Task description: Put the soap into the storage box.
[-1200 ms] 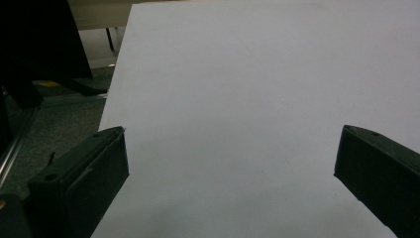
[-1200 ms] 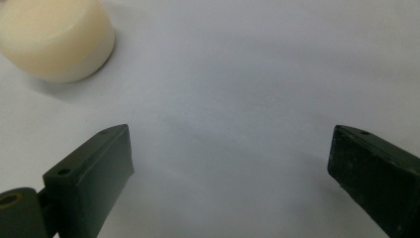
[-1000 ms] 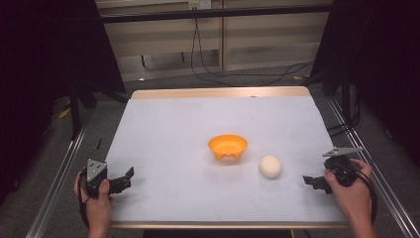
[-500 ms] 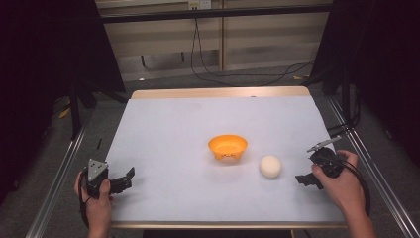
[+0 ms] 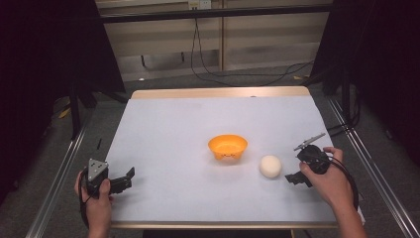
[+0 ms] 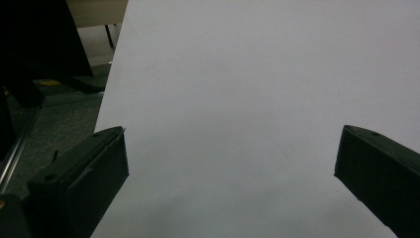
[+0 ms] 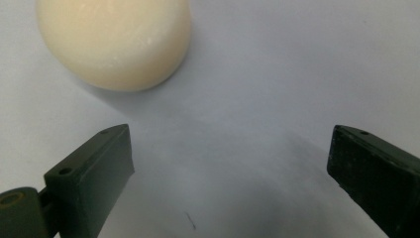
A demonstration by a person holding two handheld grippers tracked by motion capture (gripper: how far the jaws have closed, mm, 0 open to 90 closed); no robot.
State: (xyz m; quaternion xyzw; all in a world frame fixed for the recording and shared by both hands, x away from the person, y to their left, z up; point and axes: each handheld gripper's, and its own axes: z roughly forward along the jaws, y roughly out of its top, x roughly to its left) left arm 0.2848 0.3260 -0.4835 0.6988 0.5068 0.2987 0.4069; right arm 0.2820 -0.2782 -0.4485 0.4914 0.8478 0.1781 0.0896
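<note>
A cream-white ball (image 5: 270, 166) lies on the white table sheet (image 5: 198, 134), just right of an orange bowl (image 5: 227, 147) near the middle. My right gripper (image 5: 292, 177) sits close to the ball's right side, tilted toward it, jaws wide apart with nothing between them. In the right gripper view the ball (image 7: 115, 40) is at the upper left, beyond the left jaw, and the right gripper (image 7: 230, 153) is open. My left gripper (image 5: 126, 178) rests at the table's front left corner, open and empty. The left gripper (image 6: 233, 153) faces bare sheet.
Metal rails (image 5: 59, 173) run along both sides of the table. Cables (image 5: 233, 74) lie on the floor behind the far edge. Dark curtains stand at the left and right. Bare sheet spreads across the table's back half and left side.
My right gripper has moved left and forward, from the table's right edge to just beside the ball. The left gripper, ball and bowl have stayed put.
</note>
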